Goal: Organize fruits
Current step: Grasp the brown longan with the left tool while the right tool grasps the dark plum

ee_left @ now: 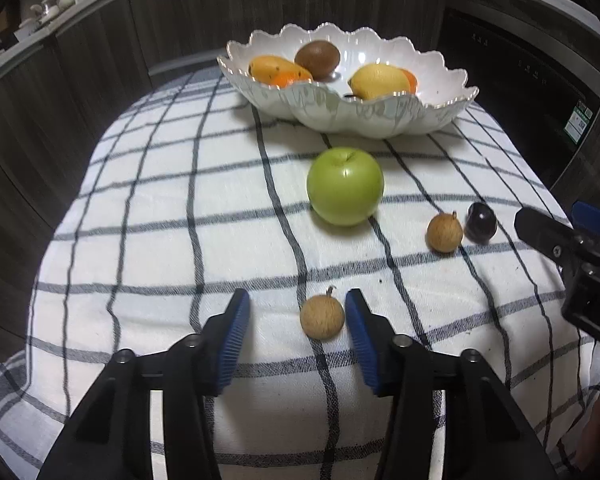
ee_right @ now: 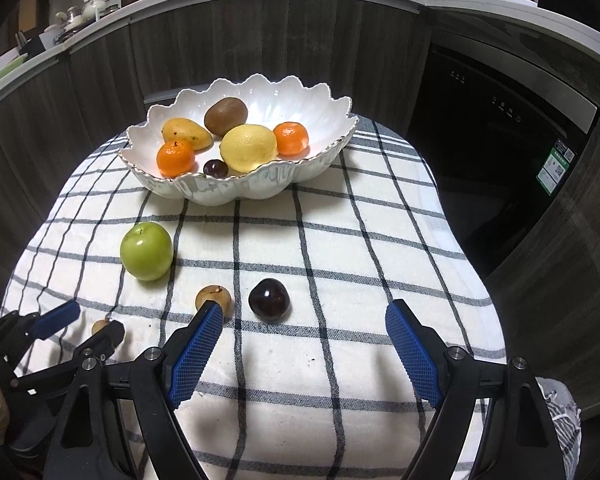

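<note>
My left gripper (ee_left: 296,312) has its jaws apart around a longan (ee_left: 322,317), one pad beside it, no squeeze yet. My right gripper (ee_right: 304,316) hangs wide open, the cherry (ee_right: 268,299) at twelve o'clock. The bowl (ee_right: 332,148) already holds six fruits; the apple (ee_right: 146,250), a second longan (ee_right: 213,299) and those two remain. The green appliance sticker (ee_right: 556,170) is unreadable.

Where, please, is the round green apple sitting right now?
The round green apple sits on the checked cloth just in front of the scalloped white bowl; in the right wrist view it lies left of centre, beyond the two small brown fruits.
</note>
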